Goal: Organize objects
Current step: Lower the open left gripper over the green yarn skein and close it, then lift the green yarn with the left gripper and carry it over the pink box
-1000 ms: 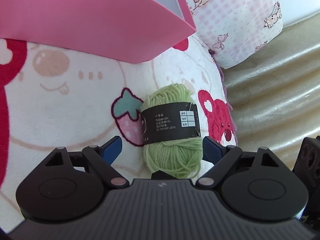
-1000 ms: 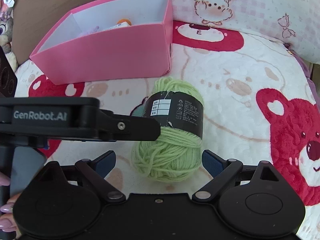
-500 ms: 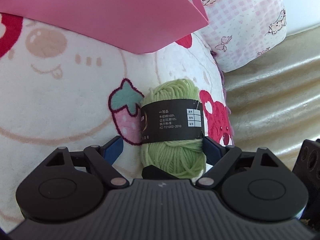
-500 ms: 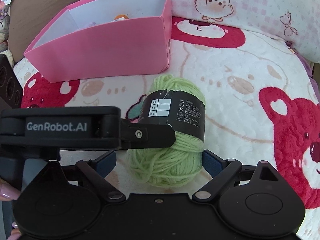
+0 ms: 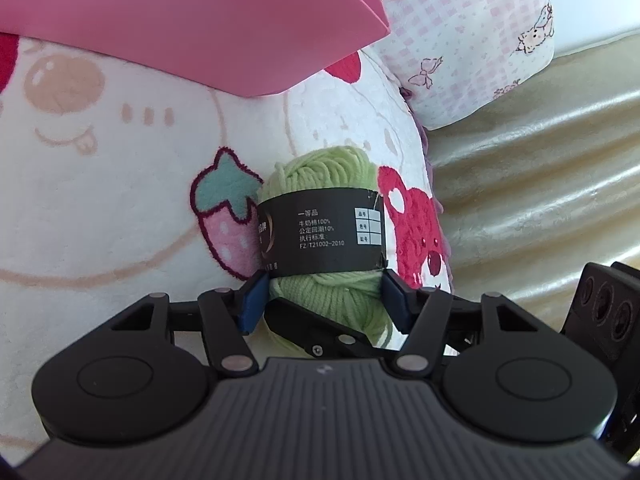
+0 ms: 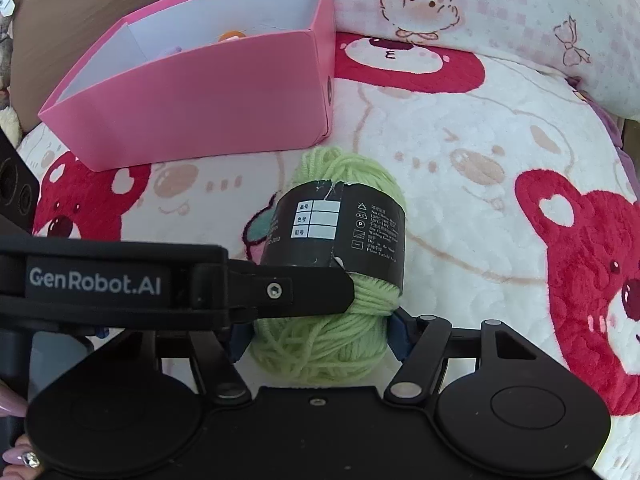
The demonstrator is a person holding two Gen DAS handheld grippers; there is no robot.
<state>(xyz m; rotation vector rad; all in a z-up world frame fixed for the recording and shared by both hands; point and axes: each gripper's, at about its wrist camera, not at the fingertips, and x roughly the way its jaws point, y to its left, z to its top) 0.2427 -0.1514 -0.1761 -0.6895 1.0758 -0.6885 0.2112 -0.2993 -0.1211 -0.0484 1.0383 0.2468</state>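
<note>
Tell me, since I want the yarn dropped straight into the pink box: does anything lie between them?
Nothing visible does. The green yarn ball lies just in front of the pink box on bare blanket; only the box's near wall has to be cleared.

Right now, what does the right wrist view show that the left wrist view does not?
Only the right wrist view shows the inside of the pink box, with small items in it, and the left gripper's arm with its printed logo. Only the left wrist view shows the beige cover beside the blanket. Both show the green yarn with both grippers' jaws, which have just been closing, pressed on it.
</note>
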